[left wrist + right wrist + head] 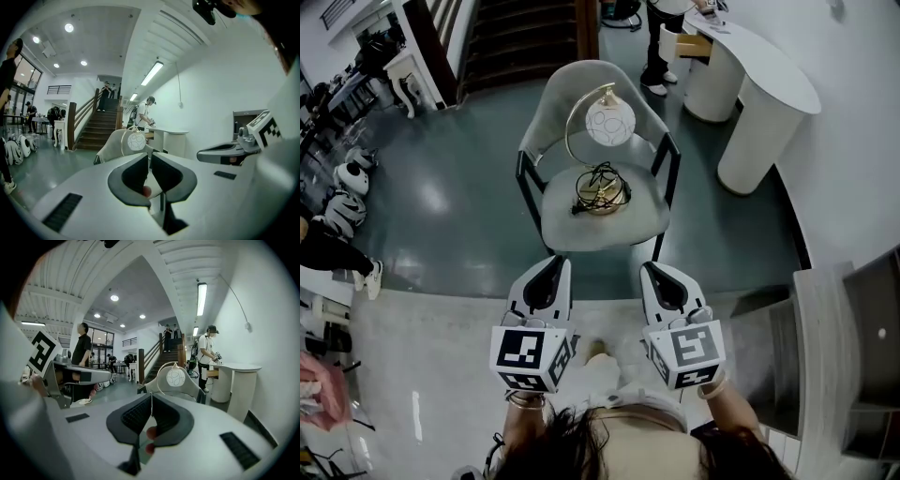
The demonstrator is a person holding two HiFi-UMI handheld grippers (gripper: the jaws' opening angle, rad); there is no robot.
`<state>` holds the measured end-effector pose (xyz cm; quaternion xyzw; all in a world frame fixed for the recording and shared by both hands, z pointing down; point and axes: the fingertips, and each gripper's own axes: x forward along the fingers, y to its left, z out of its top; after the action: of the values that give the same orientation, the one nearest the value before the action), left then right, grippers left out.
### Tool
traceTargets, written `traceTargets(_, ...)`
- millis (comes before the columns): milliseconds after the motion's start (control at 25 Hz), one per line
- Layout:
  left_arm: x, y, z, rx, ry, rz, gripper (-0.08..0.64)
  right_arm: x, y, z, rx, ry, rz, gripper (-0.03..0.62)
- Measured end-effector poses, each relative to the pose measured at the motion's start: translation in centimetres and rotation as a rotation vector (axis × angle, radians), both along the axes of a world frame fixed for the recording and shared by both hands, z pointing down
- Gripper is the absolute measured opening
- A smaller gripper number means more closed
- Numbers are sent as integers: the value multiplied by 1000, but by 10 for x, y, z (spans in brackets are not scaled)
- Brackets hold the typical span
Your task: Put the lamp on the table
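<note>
The lamp (608,123) stands on a grey chair (581,230) in the middle of the head view. It has a white globe shade, a gold arc stem and a round base (601,197) with a black cord coiled on it. My left gripper (554,264) and right gripper (649,268) are side by side in front of the chair, short of its seat, and both point at it. Each looks shut with nothing held. The left gripper view shows its own jaws (150,155) together below the lamp (136,142). In the right gripper view the jaws (151,394) meet below the lamp (176,377).
A white curved table (769,84) stands to the right behind the chair, with a person (661,47) at its far end. A staircase (525,37) rises behind the chair. Bags and people (342,202) are at the left. A grey ledge (825,356) lies at my right.
</note>
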<state>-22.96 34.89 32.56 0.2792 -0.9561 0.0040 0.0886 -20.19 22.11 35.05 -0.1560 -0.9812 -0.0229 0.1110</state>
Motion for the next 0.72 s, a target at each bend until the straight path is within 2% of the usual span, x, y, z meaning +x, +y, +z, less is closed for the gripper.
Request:
traceTargets(400,-61,23,-2,13,0,57,31,-58,28,-9,37,-10,38,25)
traceTargets(720,-87,36,5,19,20,85,31,-80,40,-4,48,12,64,25)
